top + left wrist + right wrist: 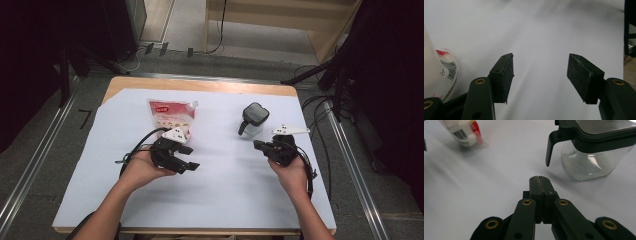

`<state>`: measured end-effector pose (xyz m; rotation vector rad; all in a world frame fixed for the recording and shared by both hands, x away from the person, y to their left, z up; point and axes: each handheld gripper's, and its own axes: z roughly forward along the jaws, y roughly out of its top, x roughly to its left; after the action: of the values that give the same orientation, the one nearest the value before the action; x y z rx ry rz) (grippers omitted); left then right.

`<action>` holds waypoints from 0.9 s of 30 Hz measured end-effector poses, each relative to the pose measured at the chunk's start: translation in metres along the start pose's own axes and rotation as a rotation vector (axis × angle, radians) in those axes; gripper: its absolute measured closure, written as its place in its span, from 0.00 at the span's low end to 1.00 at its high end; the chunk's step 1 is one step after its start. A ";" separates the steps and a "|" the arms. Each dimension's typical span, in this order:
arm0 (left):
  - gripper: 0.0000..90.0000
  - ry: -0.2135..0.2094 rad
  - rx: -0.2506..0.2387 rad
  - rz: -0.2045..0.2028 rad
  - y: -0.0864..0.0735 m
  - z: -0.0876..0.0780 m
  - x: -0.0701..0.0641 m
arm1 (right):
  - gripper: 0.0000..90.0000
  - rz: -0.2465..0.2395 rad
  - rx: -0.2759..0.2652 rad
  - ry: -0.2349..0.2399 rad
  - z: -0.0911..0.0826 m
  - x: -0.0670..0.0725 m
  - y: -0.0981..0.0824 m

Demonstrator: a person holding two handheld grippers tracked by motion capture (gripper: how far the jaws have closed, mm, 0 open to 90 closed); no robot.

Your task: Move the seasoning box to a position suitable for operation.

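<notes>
- A wooden table (200, 85) is covered by a white sheet (220, 175), on which all the work is laid out.
- A red-and-white spouted pouch (171, 116) is seen standing at the sheet's left, just beyond the left gripper (187, 166); a clear jar (252, 121) with a black lid and handle is set to its right, apart from it.
- The left gripper is held low with its jaws parted and nothing between them, the pouch's edge (439, 72) lying just beside the left jaw.
- The right gripper (259, 145) is pointed at the jar (594, 157), its jaws pressed together on nothing.
- The pouch is best approached squarely, judged from here, and pinched high on its body so it is not tipped.
</notes>
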<state>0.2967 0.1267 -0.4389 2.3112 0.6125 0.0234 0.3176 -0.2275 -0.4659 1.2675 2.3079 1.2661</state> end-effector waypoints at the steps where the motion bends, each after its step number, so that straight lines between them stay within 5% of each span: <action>1: 0.44 0.000 0.000 0.000 0.000 0.000 0.000 | 1.00 0.000 0.000 0.000 0.000 0.000 0.000; 10: 0.44 0.015 -0.003 0.001 -0.004 -0.005 -0.005 | 1.00 0.015 0.005 -0.030 0.028 -0.016 0.012; 27: 0.44 0.011 -0.001 0.006 -0.007 -0.006 -0.007 | 1.00 -0.002 -0.020 -0.079 0.050 -0.015 0.025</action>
<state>0.2866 0.1317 -0.4380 2.3134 0.6112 0.0391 0.3685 -0.2039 -0.4802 1.2850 2.2359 1.2130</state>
